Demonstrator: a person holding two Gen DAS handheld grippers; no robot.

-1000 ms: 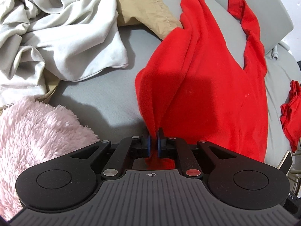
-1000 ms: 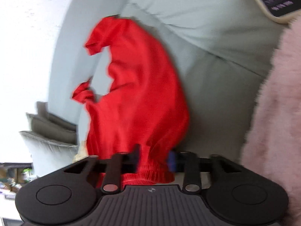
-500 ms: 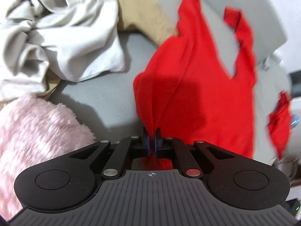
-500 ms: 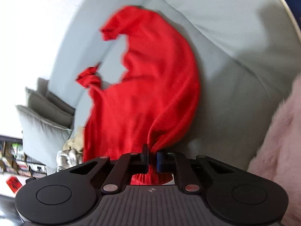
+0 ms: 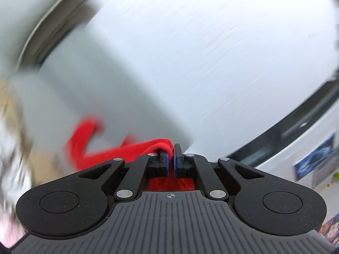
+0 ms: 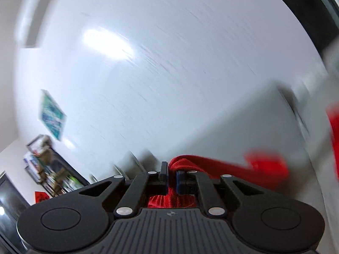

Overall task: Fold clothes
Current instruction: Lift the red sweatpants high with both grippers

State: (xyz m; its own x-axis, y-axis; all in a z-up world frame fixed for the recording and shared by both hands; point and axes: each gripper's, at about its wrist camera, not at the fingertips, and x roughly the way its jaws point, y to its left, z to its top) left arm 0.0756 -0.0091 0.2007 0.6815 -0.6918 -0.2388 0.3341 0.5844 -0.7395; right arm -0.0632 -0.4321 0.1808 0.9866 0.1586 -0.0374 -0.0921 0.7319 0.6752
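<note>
Both grippers hold the red garment lifted off the sofa. My left gripper (image 5: 170, 150) is shut on a bunched edge of the red garment (image 5: 118, 151), which trails down to the left. My right gripper (image 6: 172, 170) is shut on another edge of the red garment (image 6: 228, 170), which trails off to the right. Both views are tilted up and motion-blurred, so most of the garment is hidden below the grippers.
The grey sofa back (image 5: 89, 89) shows in the left wrist view and in the right wrist view (image 6: 254, 127), with a white wall (image 6: 169, 63) above. Blurred beige and white clothes (image 5: 10, 127) lie at the far left. A bookshelf (image 6: 53, 175) stands at the lower left.
Both grippers have swung sharply upward with the red garment. The views went from looking down on the sofa seat to facing the sofa back and wall. Both stay shut on the fabric.
</note>
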